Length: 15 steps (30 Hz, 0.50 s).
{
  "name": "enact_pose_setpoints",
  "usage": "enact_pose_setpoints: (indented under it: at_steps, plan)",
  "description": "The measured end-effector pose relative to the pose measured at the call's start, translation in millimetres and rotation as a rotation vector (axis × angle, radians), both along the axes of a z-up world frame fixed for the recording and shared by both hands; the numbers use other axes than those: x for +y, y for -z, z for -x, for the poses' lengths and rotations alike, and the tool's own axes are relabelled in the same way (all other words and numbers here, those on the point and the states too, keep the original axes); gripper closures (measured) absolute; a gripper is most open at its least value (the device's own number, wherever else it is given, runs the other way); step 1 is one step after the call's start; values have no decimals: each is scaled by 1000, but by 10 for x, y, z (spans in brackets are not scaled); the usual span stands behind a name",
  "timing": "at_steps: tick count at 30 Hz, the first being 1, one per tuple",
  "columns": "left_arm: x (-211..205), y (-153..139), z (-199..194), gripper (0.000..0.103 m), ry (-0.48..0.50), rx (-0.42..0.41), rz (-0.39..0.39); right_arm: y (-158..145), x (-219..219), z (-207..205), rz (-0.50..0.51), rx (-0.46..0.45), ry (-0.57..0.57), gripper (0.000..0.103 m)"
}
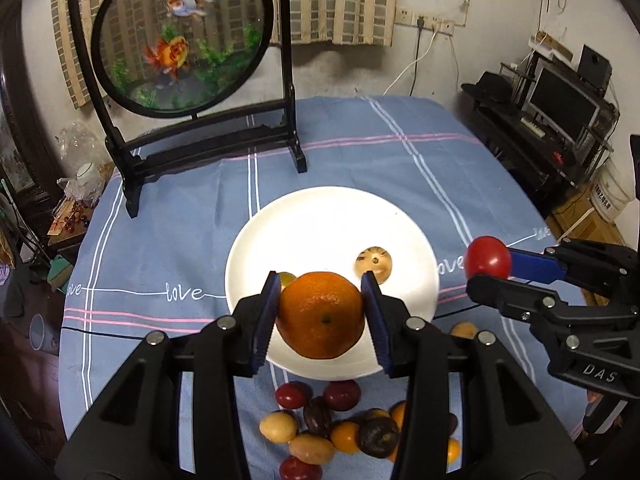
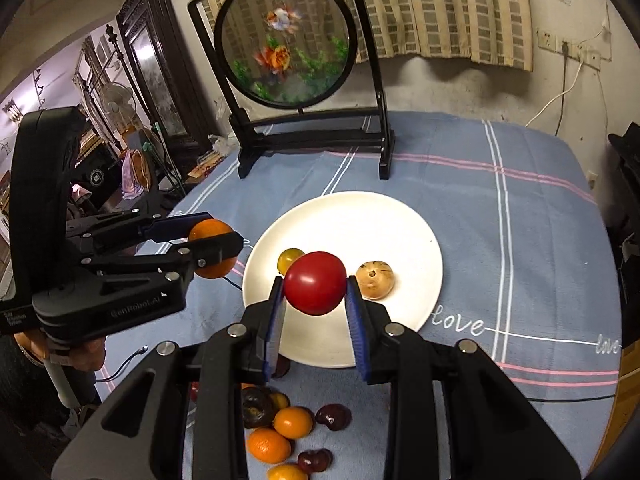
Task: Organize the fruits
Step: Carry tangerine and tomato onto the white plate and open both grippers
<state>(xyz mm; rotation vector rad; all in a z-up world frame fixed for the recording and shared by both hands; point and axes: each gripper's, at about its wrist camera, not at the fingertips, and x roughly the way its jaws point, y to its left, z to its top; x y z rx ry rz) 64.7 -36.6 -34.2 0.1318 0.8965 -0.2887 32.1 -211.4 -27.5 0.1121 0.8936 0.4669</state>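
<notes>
Left gripper (image 1: pixel 322 312) pinches an orange (image 1: pixel 321 315) above the white plate (image 1: pixel 320 216); right gripper (image 2: pixel 316 288) clamps a red tomato (image 2: pixel 315 282). Small fruits (image 1: pixel 320 424) lie heaped on the blue checked tablecloth (image 1: pixel 180 184) before a goldfish screen (image 1: pixel 180 36).

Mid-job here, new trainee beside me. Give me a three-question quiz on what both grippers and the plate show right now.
1. True or false: the left gripper is shut on an orange.
2. What does the right gripper hold? A) a plum B) a red tomato C) nothing
3. How many fruits lie on the white plate?

Key: 1 true. 2 B. 3 two: a small yellow fruit and a tan round fruit. More loose fruit lies on the cloth nearer the grippers.
</notes>
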Motion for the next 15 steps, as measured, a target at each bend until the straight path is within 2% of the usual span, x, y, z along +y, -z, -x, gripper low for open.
enact_pose_setpoints:
  at_steps: [5, 15]
  plan:
    - [-32, 264, -204, 61, -9, 53, -34, 259, 57, -229, 9, 61, 2, 73]
    - [-77, 614, -486, 61, -20, 94, -92, 548, 126, -529, 30, 118, -8, 73]
